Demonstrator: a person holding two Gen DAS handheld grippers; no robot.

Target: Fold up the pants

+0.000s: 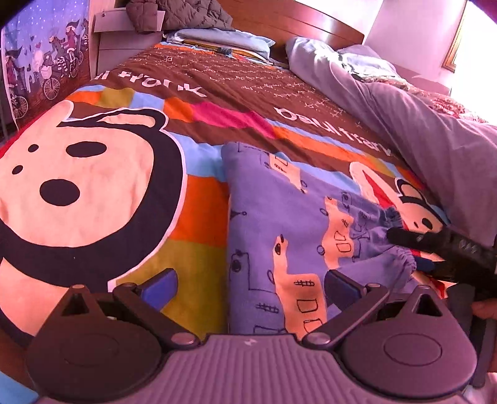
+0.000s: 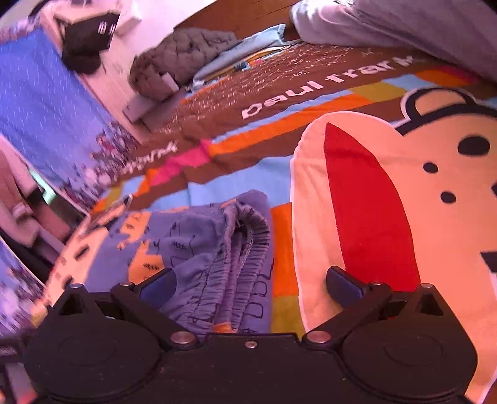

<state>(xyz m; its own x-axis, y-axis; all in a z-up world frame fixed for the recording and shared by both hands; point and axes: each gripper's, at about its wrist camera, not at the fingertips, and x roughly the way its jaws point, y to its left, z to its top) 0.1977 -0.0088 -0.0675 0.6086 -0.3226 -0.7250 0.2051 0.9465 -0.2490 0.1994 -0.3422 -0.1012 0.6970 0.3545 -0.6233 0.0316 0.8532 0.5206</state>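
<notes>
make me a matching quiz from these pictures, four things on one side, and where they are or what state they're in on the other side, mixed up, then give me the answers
Things:
1. pants
2. left claw
3. grey quilted jacket
4. lilac duvet

Places or states:
A. heaped by the headboard
B. open, holding nothing
C. bunched along the bed's right side, seen from the left wrist
D. lying on the colourful bedspread, elastic waistband toward the right claw

Pairs: 1-D, 2-B, 3-A, 4-C
</notes>
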